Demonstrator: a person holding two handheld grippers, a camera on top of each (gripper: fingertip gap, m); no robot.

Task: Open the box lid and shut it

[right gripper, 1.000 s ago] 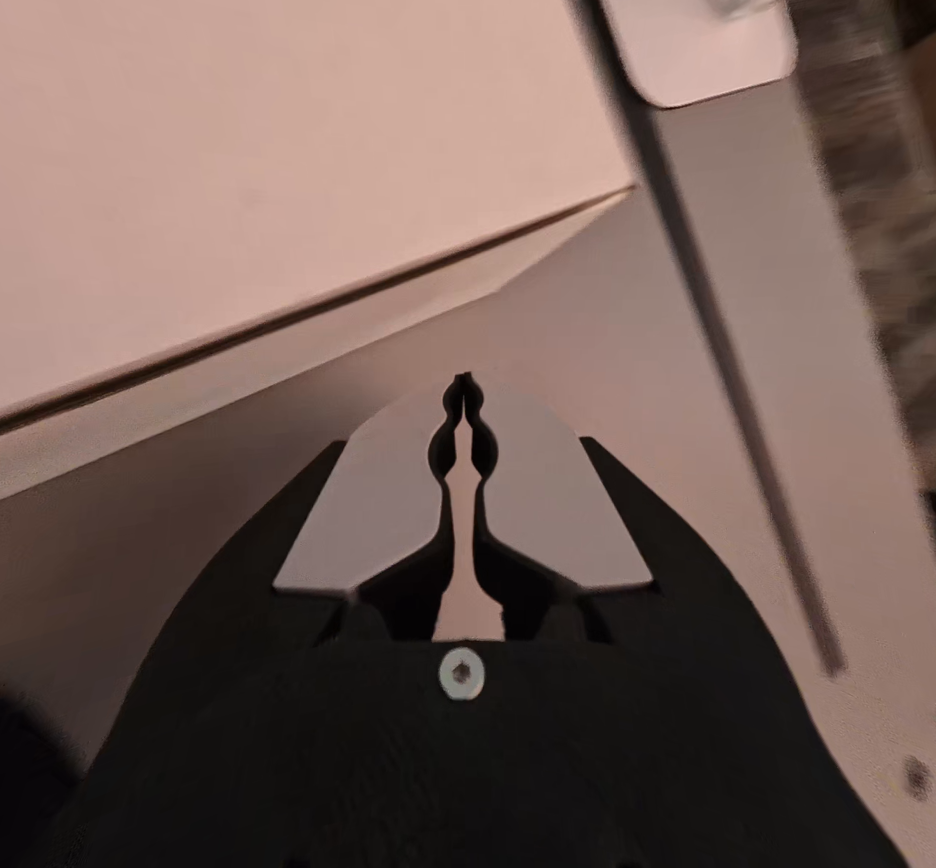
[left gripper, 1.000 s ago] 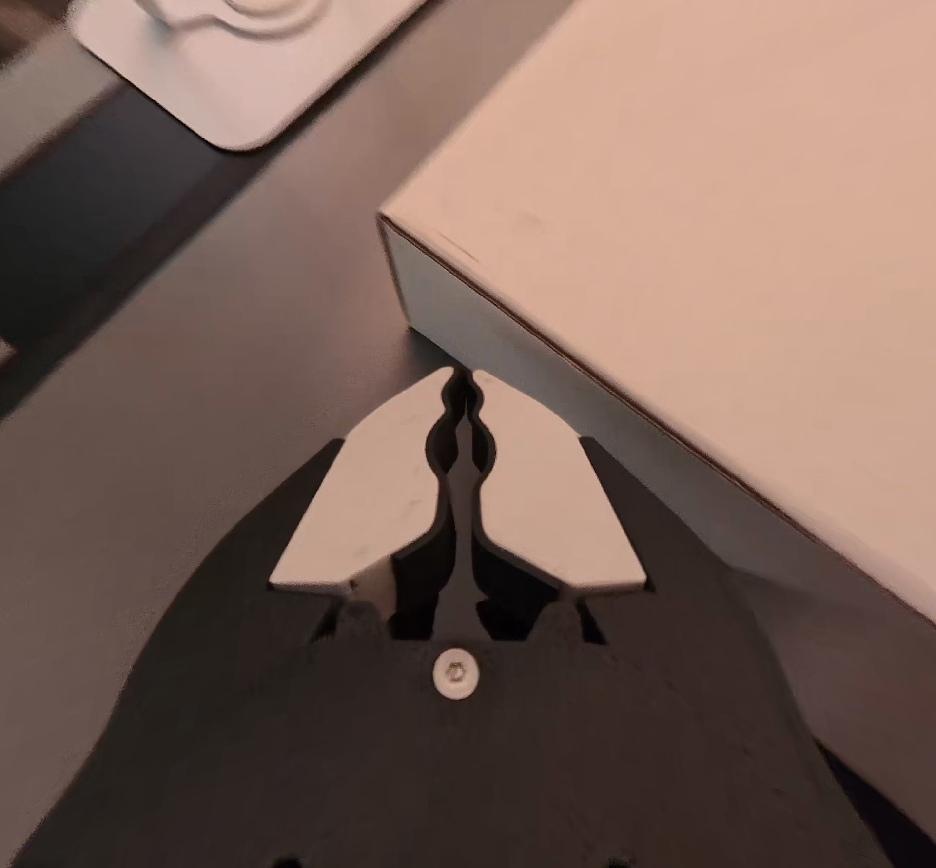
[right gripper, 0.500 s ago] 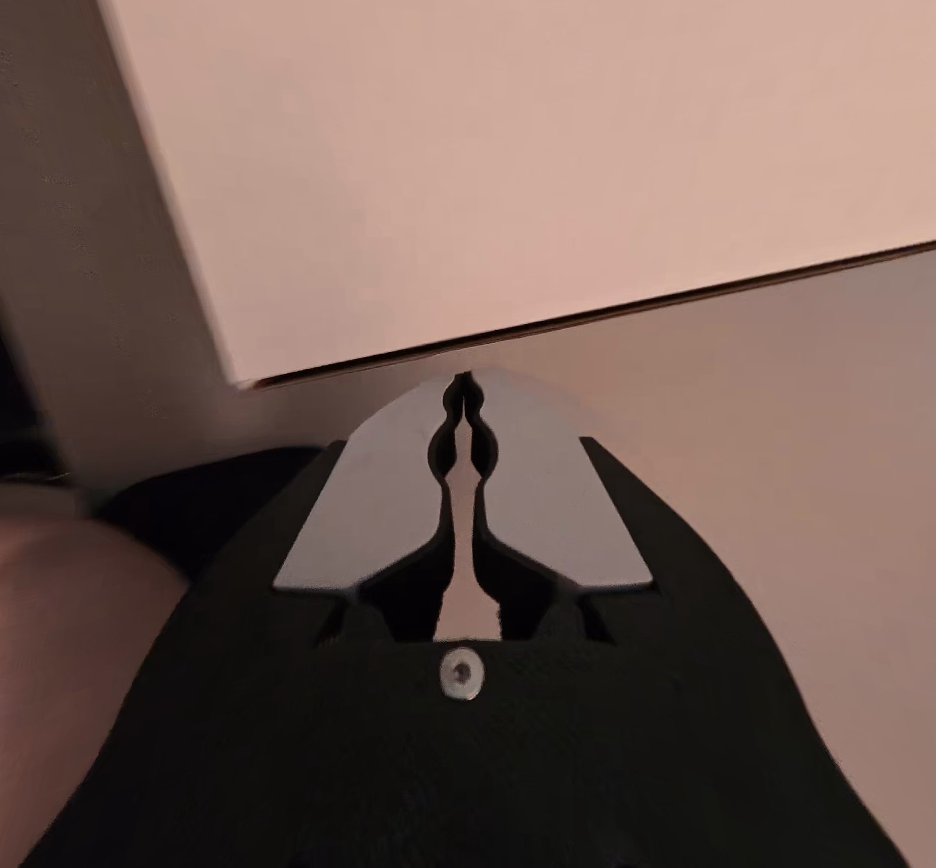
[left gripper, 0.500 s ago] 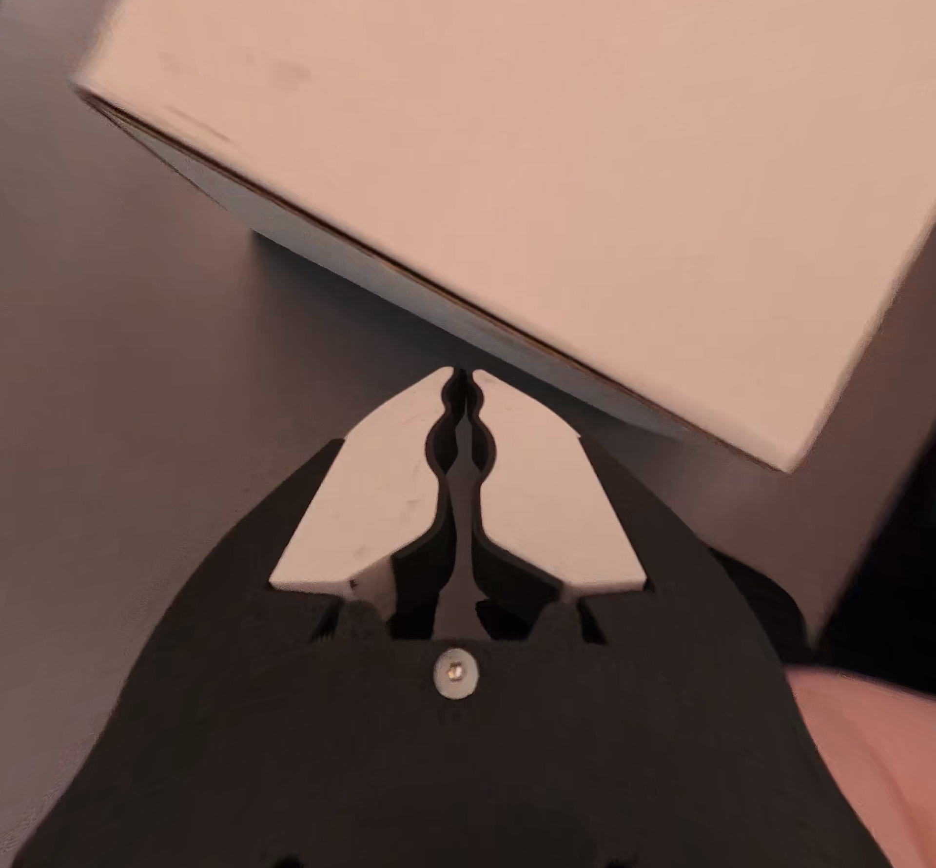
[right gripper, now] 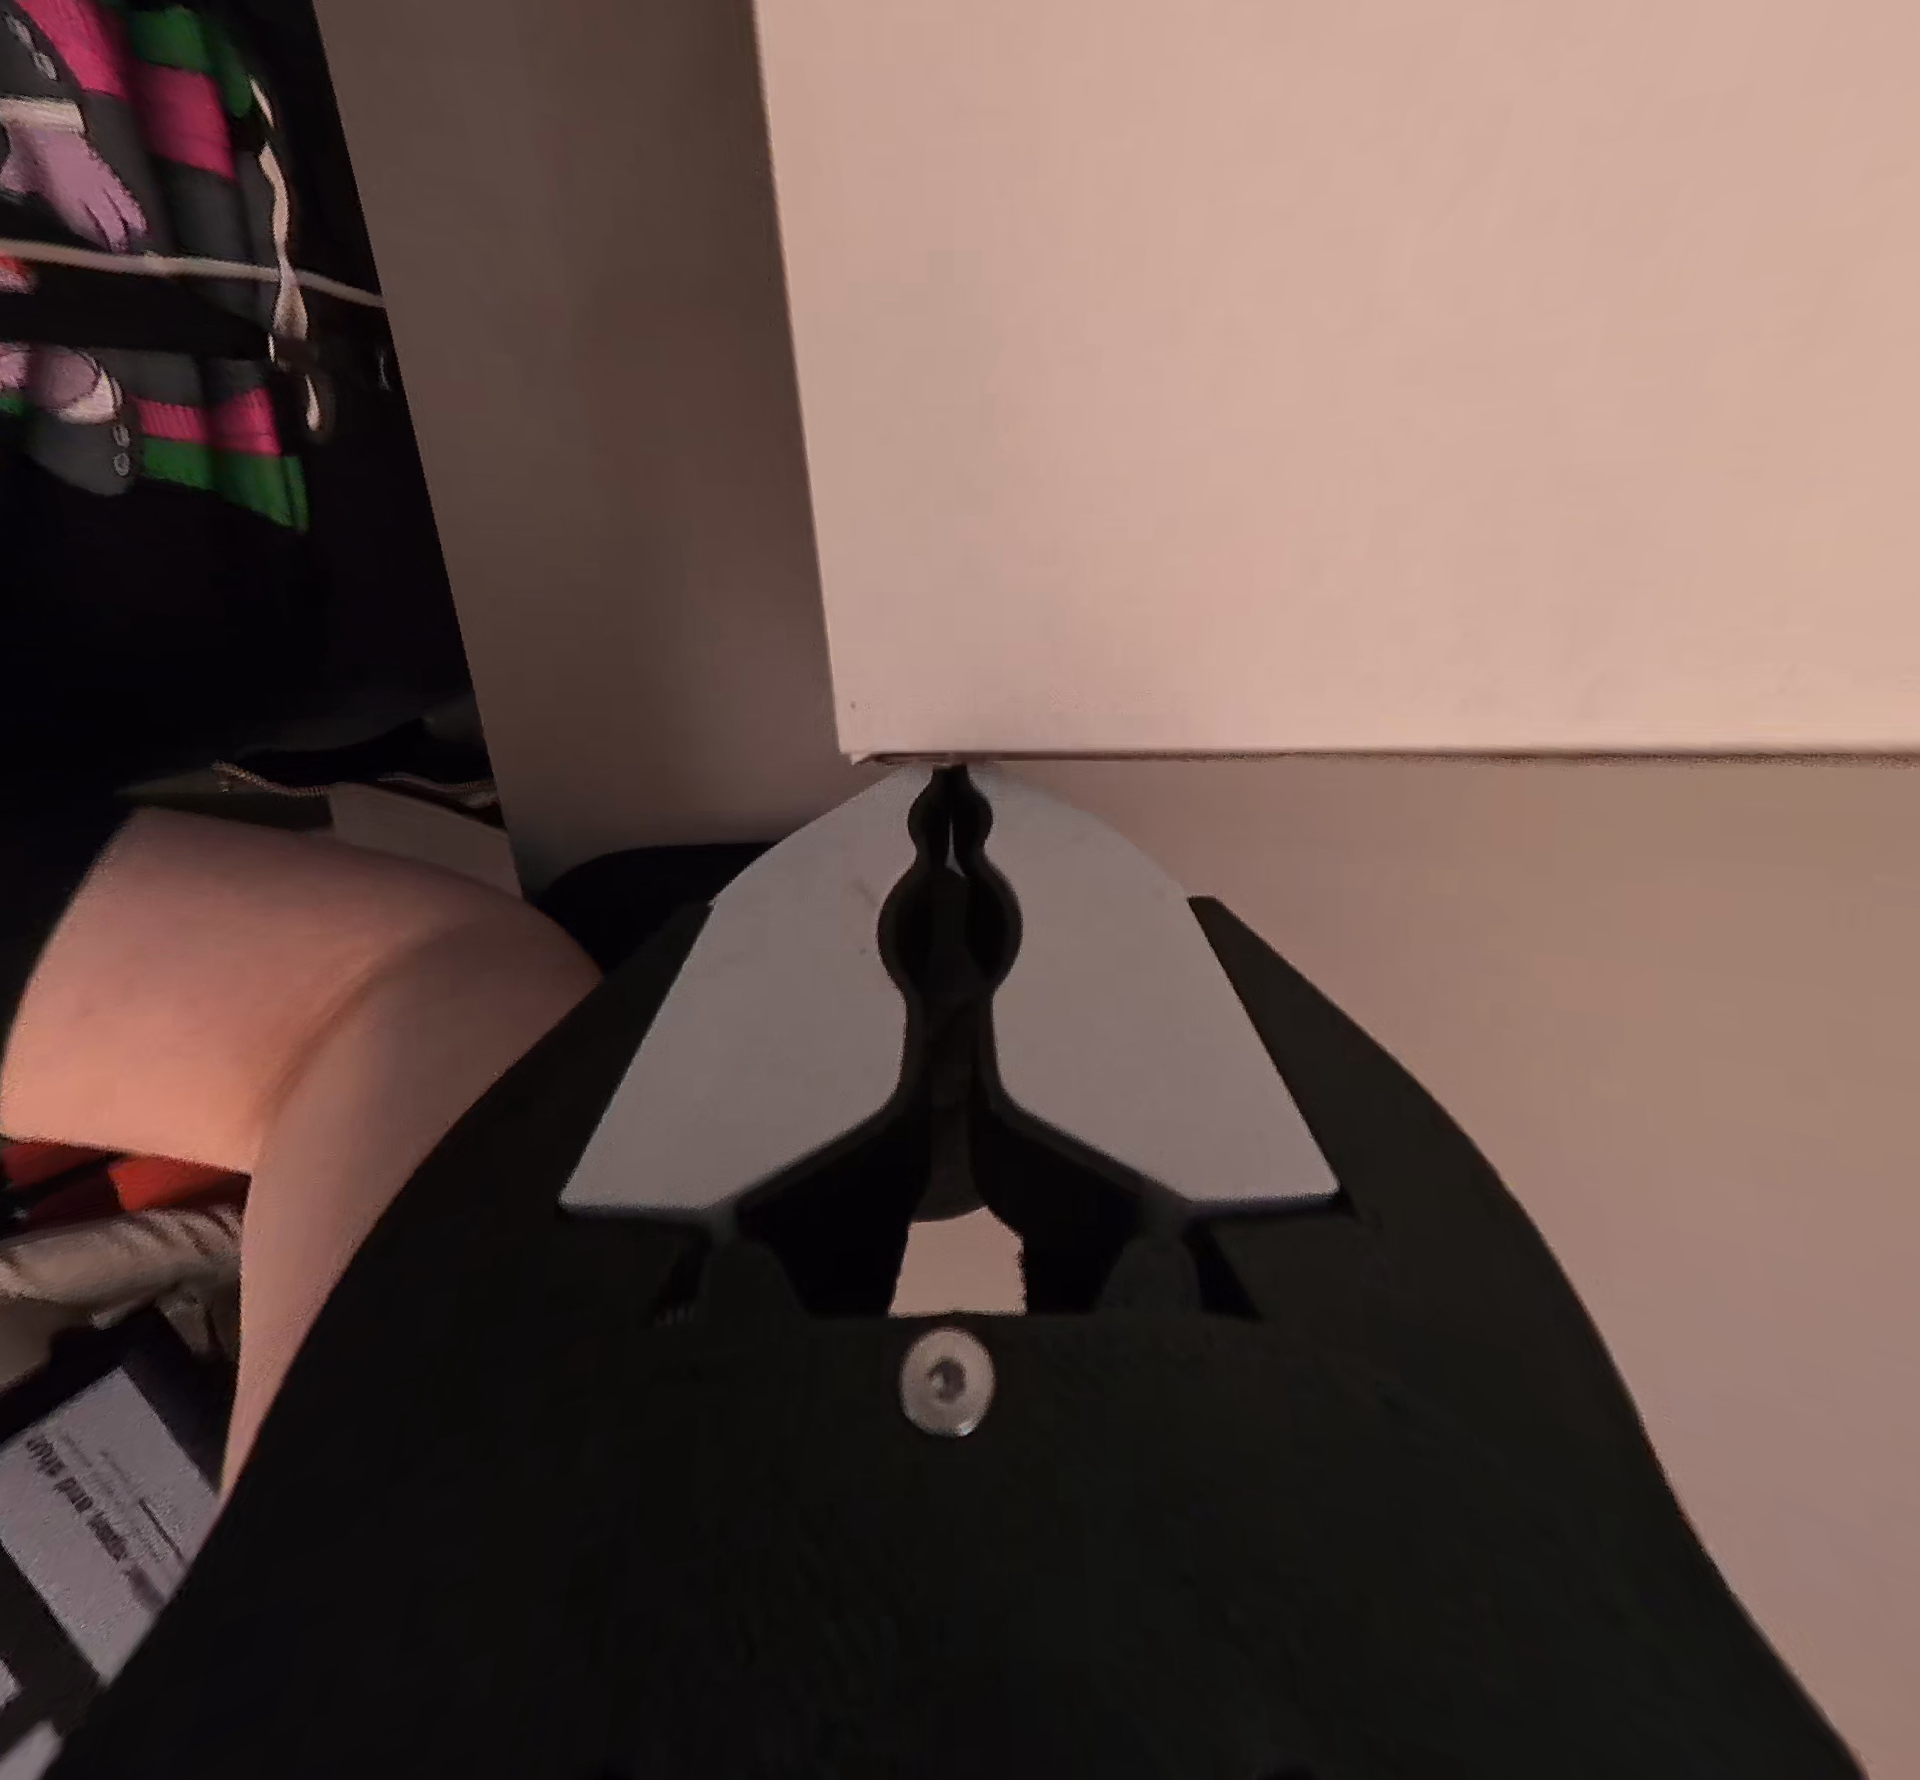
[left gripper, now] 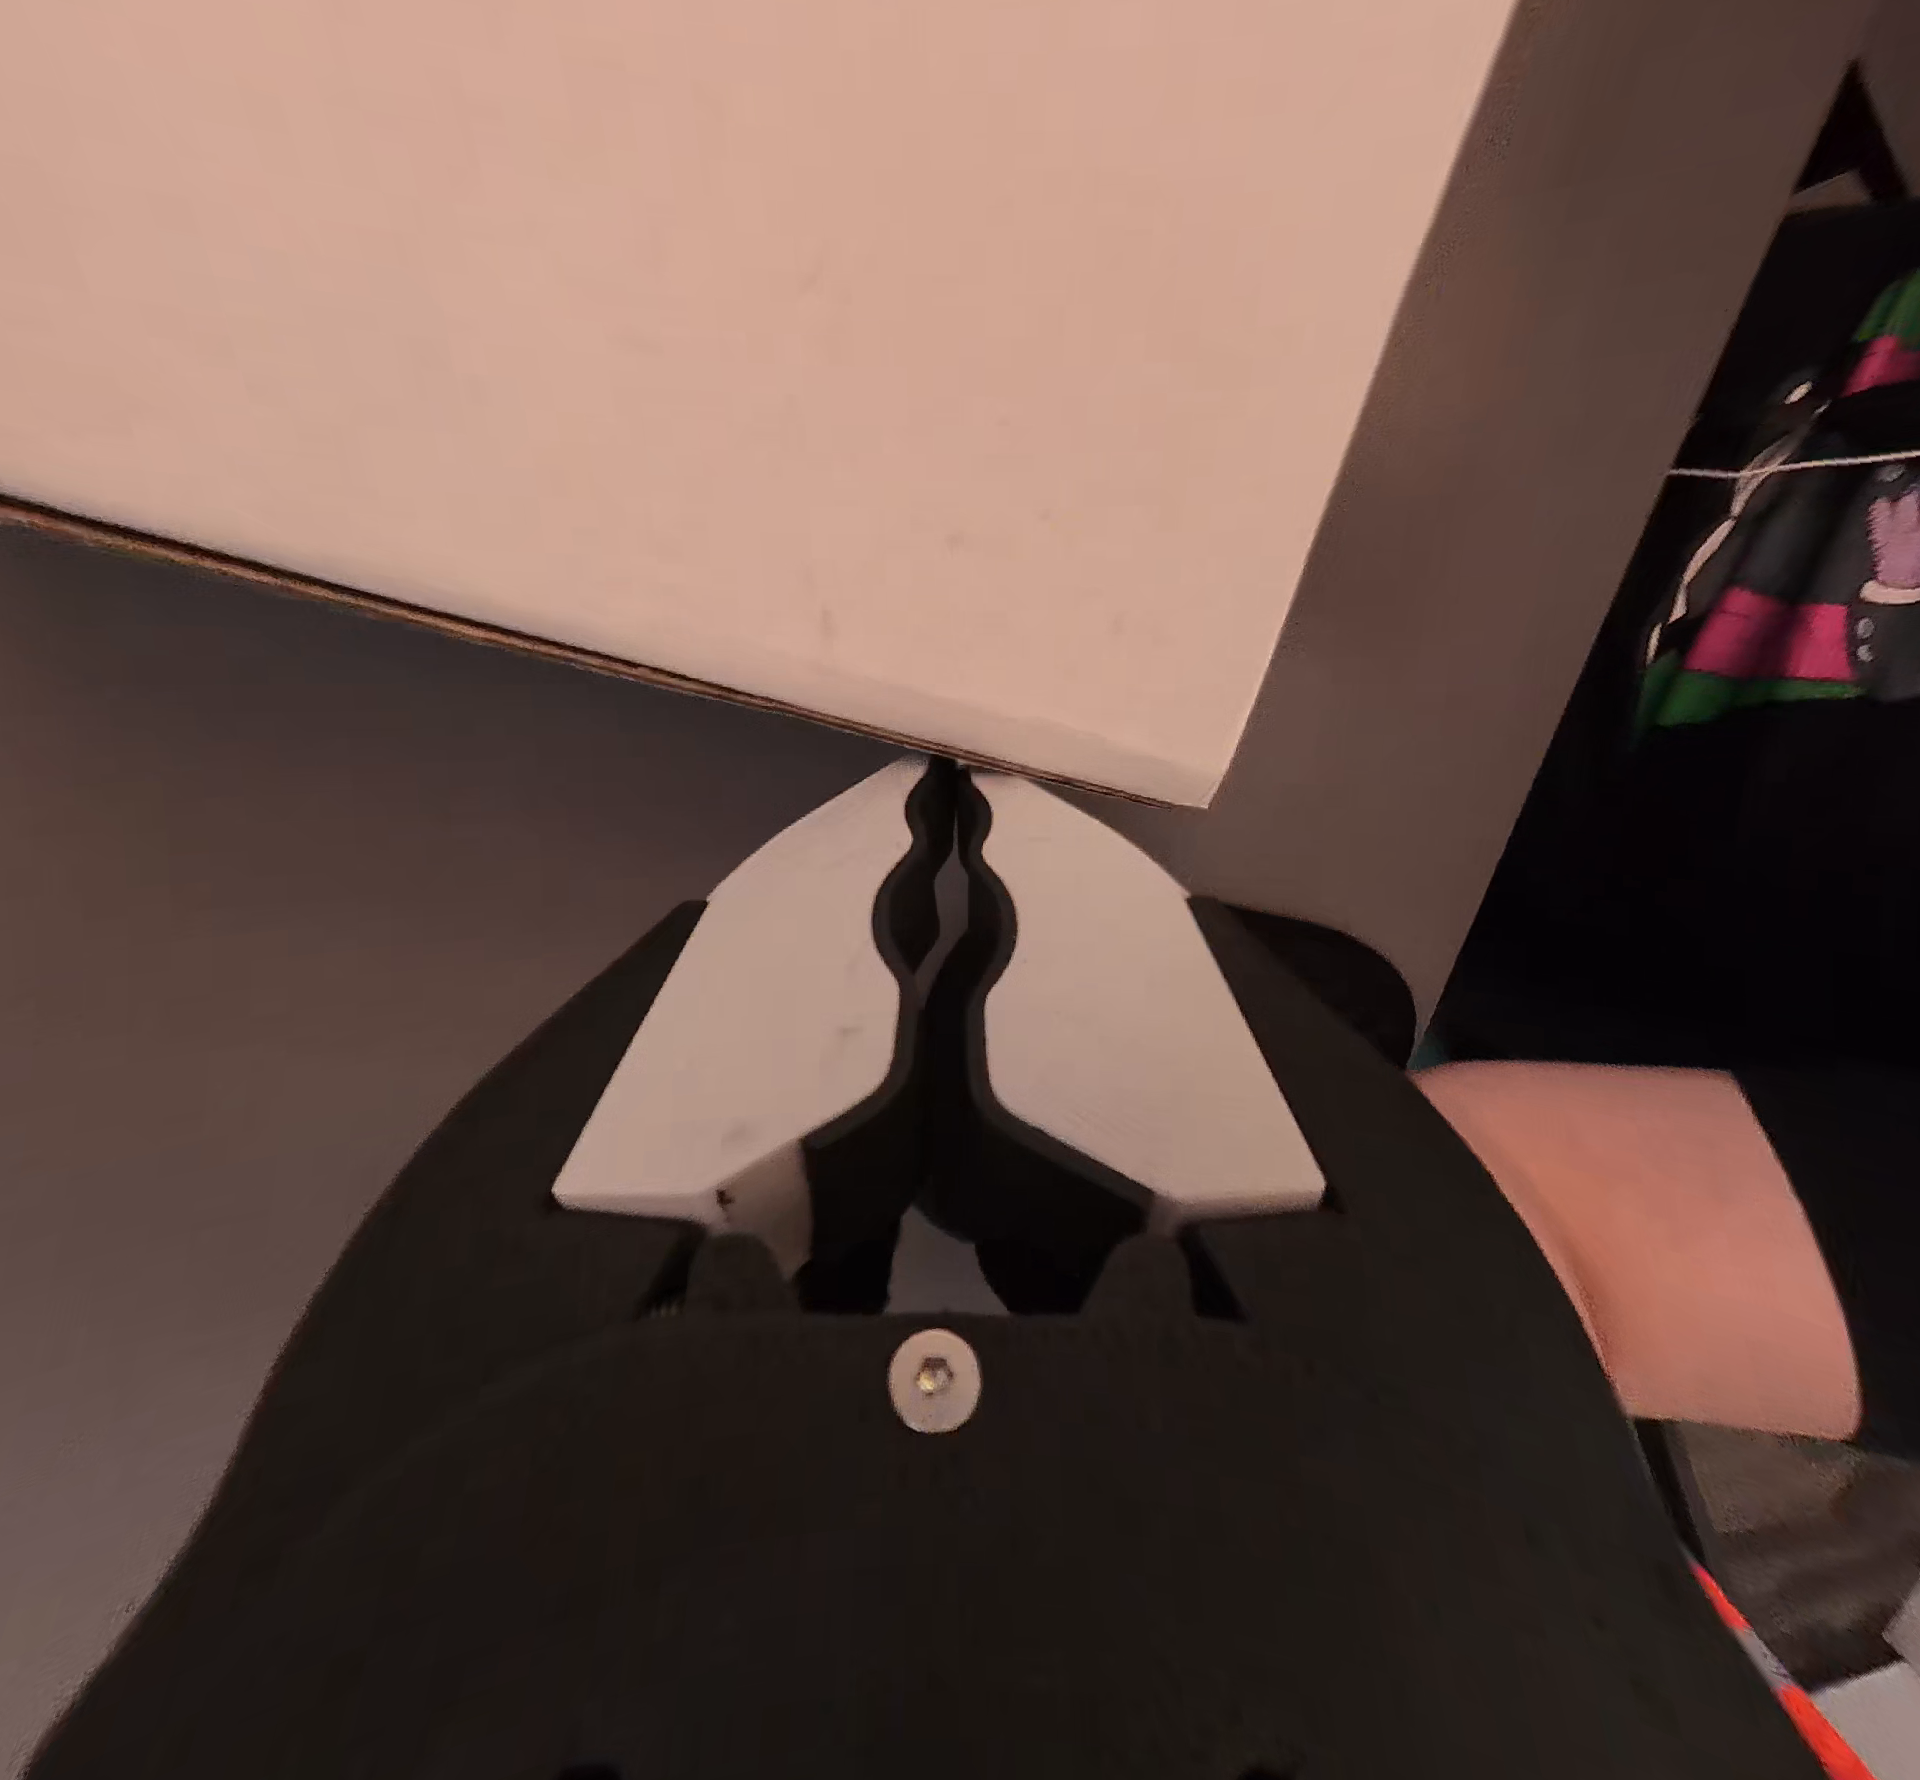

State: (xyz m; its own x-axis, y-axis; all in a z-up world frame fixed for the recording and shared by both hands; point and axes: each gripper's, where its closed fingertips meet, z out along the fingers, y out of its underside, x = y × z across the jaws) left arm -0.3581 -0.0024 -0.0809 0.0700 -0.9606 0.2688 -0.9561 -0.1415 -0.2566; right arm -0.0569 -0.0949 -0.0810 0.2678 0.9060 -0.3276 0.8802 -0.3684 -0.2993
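A white cardboard box lies on the grey table with its lid (left gripper: 727,276) down flat. The brown cut edge of the lid runs just above my fingertips in both views. My left gripper (left gripper: 951,776) is shut and empty, with its tips touching the underside of the lid's edge near the lid's right-hand corner. My right gripper (right gripper: 954,776) is shut and empty, with its tips against the lid (right gripper: 1351,328) edge close to its left-hand corner. The box's inside is hidden.
The grey table (left gripper: 260,899) stretches to the left in the left wrist view and to the right (right gripper: 1558,1003) in the right wrist view. A person's forearm (left gripper: 1621,1242) and dark patterned clothing (right gripper: 156,276) are close by the table edge. Printed papers (right gripper: 94,1512) lie low left.
Both grippers have swung around the box and moved in to the lid's edge near its corners. The white stand at the table's far side has left both views. Both stay shut.
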